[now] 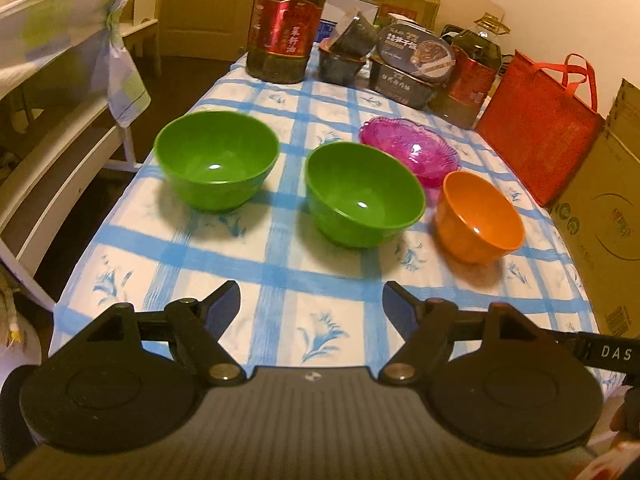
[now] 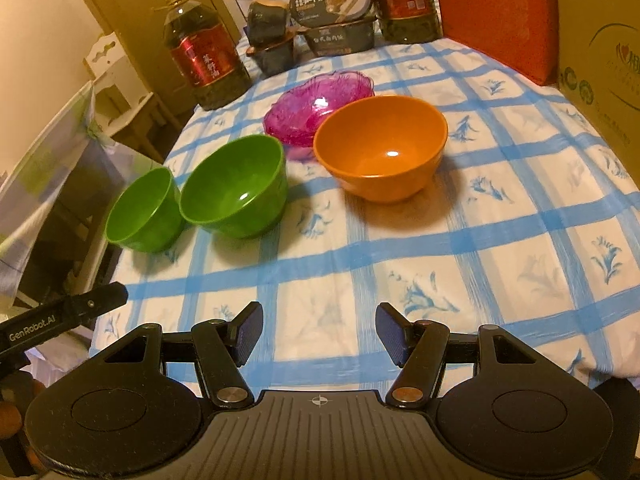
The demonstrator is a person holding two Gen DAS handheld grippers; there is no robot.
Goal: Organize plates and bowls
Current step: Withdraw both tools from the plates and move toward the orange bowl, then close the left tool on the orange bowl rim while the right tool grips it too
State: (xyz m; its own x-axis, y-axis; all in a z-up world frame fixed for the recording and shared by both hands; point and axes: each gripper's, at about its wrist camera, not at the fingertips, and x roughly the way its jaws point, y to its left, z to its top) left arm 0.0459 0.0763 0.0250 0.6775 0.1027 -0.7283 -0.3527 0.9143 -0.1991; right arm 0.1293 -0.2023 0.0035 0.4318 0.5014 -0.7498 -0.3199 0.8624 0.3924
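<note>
Left wrist view
My left tongs (image 1: 312, 304): released, nothing between the jaws, over bare cloth (image 1: 280, 280).
Hidden: far oil jug (image 1: 472, 76) partly behind food boxes (image 1: 412, 64); near jug (image 1: 286, 24) cut off at the top.
Bowls: all upright, mouths up, round — no long axis. Pink dish (image 1: 408, 148) is an oval running left-back to right-front.
Where: left green bowl (image 1: 216, 160) ahead-left of my tongs, second green bowl (image 1: 364, 196) ahead and a little right, orange bowl (image 1: 478, 220) further right, all apart from my tongs.

Right wrist view
My right tongs (image 2: 319, 334): released, empty — cloth beneath.
Hidden: the left green bowl (image 2: 144, 212) is partly behind the second (image 2: 236, 188); touching or not, I cannot tell.
Where: orange bowl (image 2: 380, 148) ahead, slightly right; pink dish (image 2: 316, 104) just behind it, partly covered.
Edge: tip of my left tongs (image 2: 68, 312) at the lower left.
</note>
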